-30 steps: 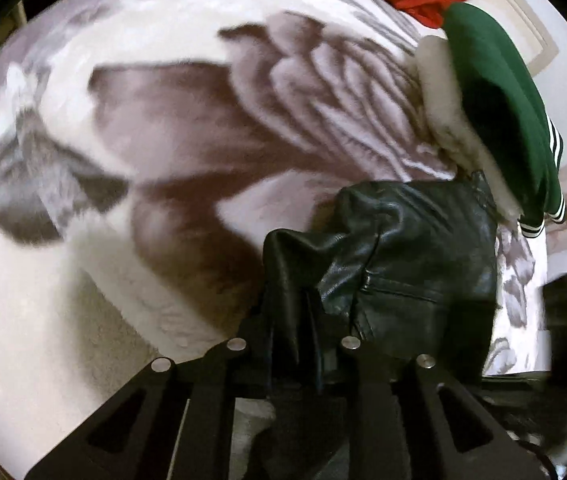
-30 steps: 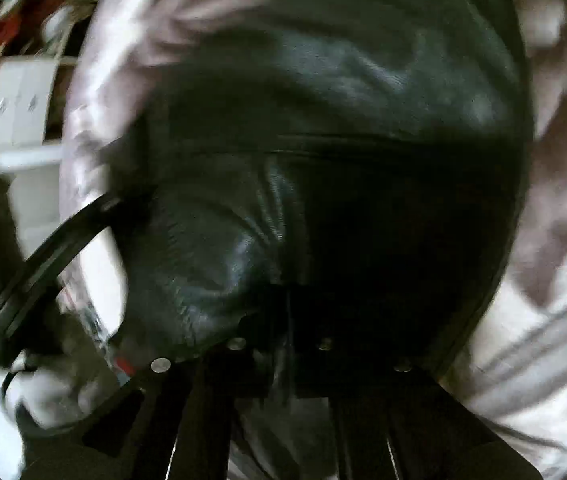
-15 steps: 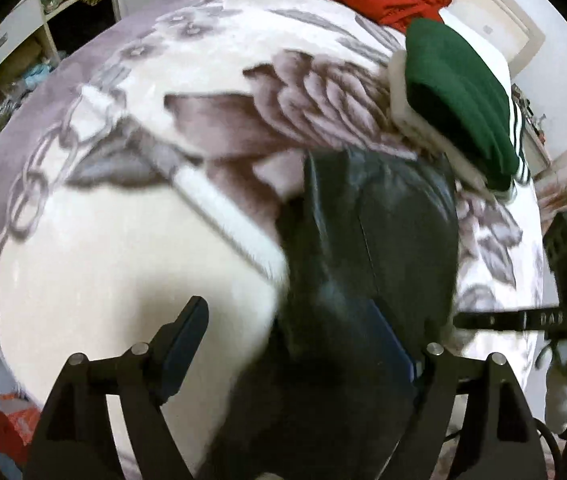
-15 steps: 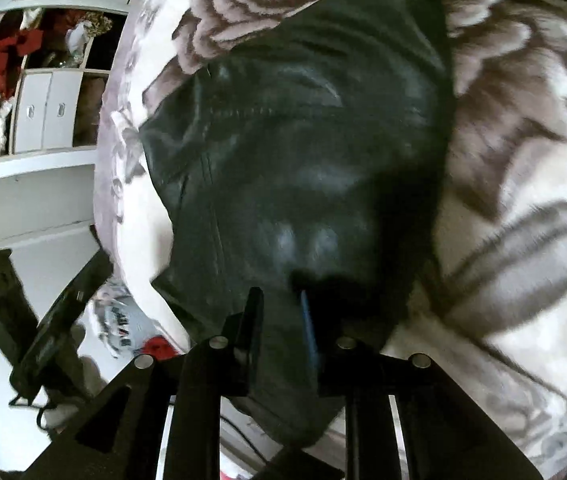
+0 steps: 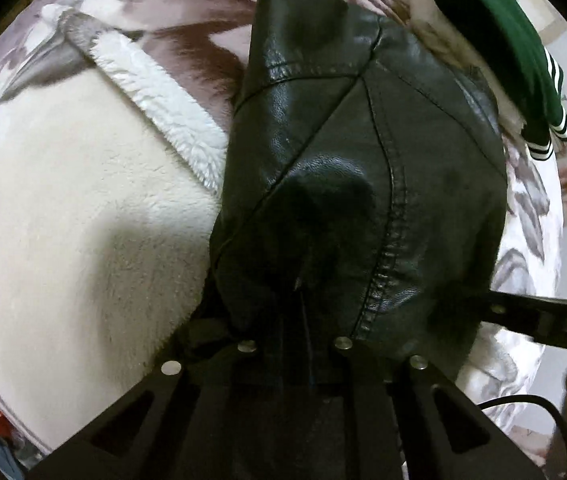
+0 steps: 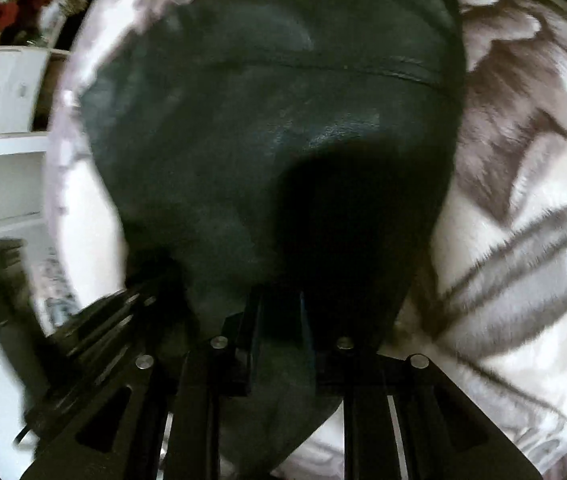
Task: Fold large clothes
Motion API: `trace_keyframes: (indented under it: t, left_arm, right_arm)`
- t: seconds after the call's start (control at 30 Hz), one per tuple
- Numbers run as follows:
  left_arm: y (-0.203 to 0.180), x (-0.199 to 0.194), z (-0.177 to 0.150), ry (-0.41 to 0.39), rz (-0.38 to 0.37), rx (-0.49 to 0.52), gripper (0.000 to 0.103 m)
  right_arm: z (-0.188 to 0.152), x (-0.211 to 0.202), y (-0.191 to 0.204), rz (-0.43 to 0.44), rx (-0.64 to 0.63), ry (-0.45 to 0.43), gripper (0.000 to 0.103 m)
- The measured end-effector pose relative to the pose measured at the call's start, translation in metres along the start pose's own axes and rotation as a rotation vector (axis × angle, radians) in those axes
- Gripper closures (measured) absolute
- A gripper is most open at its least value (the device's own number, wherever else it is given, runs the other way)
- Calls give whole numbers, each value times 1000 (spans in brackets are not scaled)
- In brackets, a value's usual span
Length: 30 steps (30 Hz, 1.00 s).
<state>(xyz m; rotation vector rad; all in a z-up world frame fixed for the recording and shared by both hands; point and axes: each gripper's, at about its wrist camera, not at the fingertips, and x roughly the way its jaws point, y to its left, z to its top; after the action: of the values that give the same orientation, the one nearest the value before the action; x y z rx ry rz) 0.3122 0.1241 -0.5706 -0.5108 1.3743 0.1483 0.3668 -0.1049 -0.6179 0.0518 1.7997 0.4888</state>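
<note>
The black leather jacket (image 5: 363, 168) filled the middle of the left wrist view, lying on the fleecy blanket (image 5: 83, 208) of the bed, its stitched seams running down from the top centre toward the bottom of the frame. At the bottom centre the left gripper (image 5: 295, 344) had its jaws drawn close together with the near edge of the jacket pinched between them. Over in the right wrist view the same jacket (image 6: 275, 128) spread across the upper centre, dark and somewhat blurred, and the right gripper (image 6: 279, 336) sat at the bottom centre with its jaws narrow around a fold of leather; the picture was soft there, but it looked clamped on the material.

Outward from that: the blanket (image 6: 523, 216) showed its grey-brown flower pattern to the right of the jacket in the right wrist view, cream and brown to the left of it in the left wrist view. A folded green garment (image 5: 499, 40) with white stripes at its cuff sat at the upper right of the left wrist frame, just beside the jacket's far edge, with a white fleecy lining showing under it. At the right edge of that frame a black bar of the other tool (image 5: 543, 316) reached in. White shelving (image 6: 7, 92) stood at the upper left of the right wrist view.
</note>
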Motion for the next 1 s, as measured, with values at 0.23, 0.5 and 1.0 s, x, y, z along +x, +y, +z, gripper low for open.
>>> trace_keyframes:
  t: [0.23,0.5,1.0]
  left_arm:
    - [17,17,10,30,-81,-33,93]
    - [1,-48,-11,-12,-28,-37,94]
    - [-55,-27,-42,-95,223,-143,32]
  right_arm:
    - [16,28,-1,-92,81,10,89]
    - [4,-32,-28,150,85,25,57]
    - [72,-71,-155,446,51,-112,23]
